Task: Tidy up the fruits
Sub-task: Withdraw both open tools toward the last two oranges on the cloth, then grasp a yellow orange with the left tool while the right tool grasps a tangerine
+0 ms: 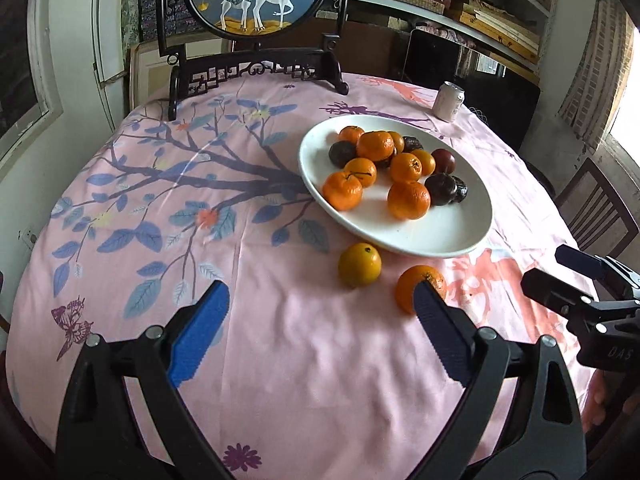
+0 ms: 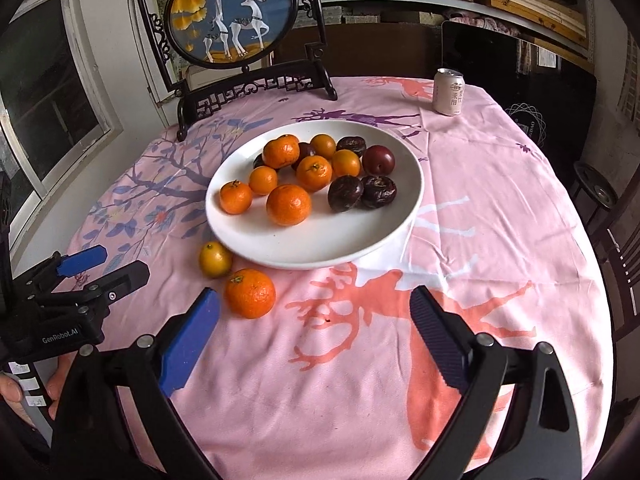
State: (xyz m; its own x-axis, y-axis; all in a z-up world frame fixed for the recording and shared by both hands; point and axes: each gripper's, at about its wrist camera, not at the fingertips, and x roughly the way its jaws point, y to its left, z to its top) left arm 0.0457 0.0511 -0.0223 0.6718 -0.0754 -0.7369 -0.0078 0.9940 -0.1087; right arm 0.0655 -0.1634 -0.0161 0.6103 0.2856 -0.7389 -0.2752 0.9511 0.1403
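A white plate point(image 1: 432, 236) point(image 2: 280, 248) holds several tangerines and dark plums. Two fruits lie on the pink cloth in front of it: a yellowish orange point(image 1: 359, 265) point(image 2: 215, 259) and an orange tangerine point(image 1: 412, 282) point(image 2: 250, 293). My left gripper point(image 1: 322, 320) is open and empty above the cloth, its right finger in front of the tangerine. My right gripper point(image 2: 314, 328) is open and empty, the tangerine just beyond its left finger. Each gripper shows in the other's view, the right one point(image 1: 560, 276) open at the far right, the left one point(image 2: 104, 268) open at the far left.
A drink can point(image 1: 450, 101) point(image 2: 449, 92) stands at the table's far right. A dark-framed deer screen point(image 1: 256, 20) point(image 2: 236, 32) stands at the far edge. A wooden chair point(image 1: 600, 208) is at the right of the table.
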